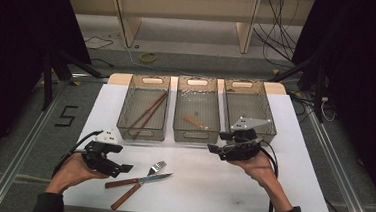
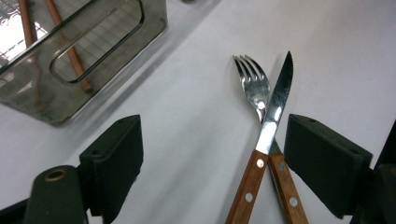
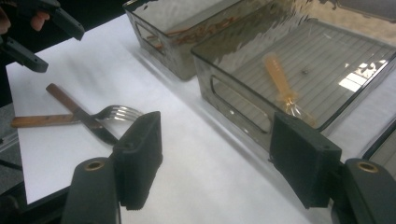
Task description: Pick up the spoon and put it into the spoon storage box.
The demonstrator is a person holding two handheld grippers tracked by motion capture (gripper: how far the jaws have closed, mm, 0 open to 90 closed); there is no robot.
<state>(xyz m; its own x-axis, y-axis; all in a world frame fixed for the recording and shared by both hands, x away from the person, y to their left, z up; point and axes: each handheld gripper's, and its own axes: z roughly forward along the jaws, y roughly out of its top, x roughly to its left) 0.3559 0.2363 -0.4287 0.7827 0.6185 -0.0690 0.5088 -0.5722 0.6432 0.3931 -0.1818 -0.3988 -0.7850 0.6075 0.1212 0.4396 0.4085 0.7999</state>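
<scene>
- Left gripper is hovering low over the near-left part of the white worktop, jaws standing wide apart with nothing between the pads.
- Its jaws are pointing right, toward the crossed cutlery lying just beside them.
- Knife and fork, both with wooden handles, are lying crossed on the worktop; the knife is resting on top of the fork, blade and tines pointing toward the far side.
- In the left gripper view the crossing point is sitting close to one jaw; neither pad is touching metal or wood.
- Right gripper is hanging at mid-right, near the front wall of the middle bin, jaws apart and holding nothing.
- Three clear bins are standing in a row at the far side: left bin is holding wooden chopsticks lying slantwise; the middle bin is holding one piece with a wooden handle; the right bin is partly hidden behind the right gripper's grey plate.
- Cutlery and bins are staying well apart, with bare worktop between them.
</scene>
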